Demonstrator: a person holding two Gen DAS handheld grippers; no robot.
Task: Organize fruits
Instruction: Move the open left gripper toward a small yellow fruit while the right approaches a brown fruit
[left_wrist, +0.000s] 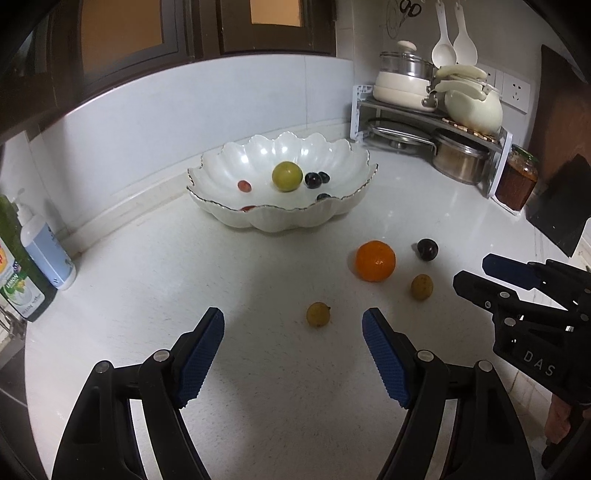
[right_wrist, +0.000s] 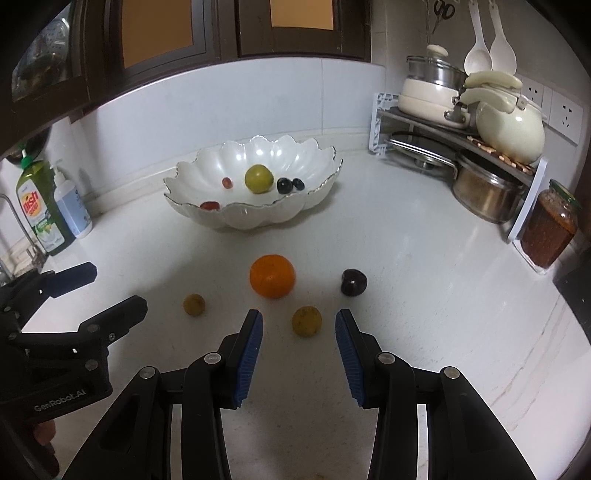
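The right hand-held gripper (right_wrist: 299, 332) gapes wide and empty, a small yellow-green round fruit (right_wrist: 306, 321) just ahead between its tips. The left hand-held gripper (left_wrist: 293, 328) is equally spread, holding nothing. The scalloped white bowl's (right_wrist: 255, 218) near rim half-hides a red fruit (right_wrist: 209, 205) on the white worktop (right_wrist: 424, 295).

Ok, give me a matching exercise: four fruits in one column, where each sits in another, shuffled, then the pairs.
Things:
1. orange
2. green plum
3. dark plum
4. yellow fruit

Places:
A. inside the white bowl
B. on the counter, between the right hand-held gripper fingers
C. on the counter, right of the orange
D. on the counter, in front of the bowl

Pairs: 1-D, 2-A, 3-C, 4-B
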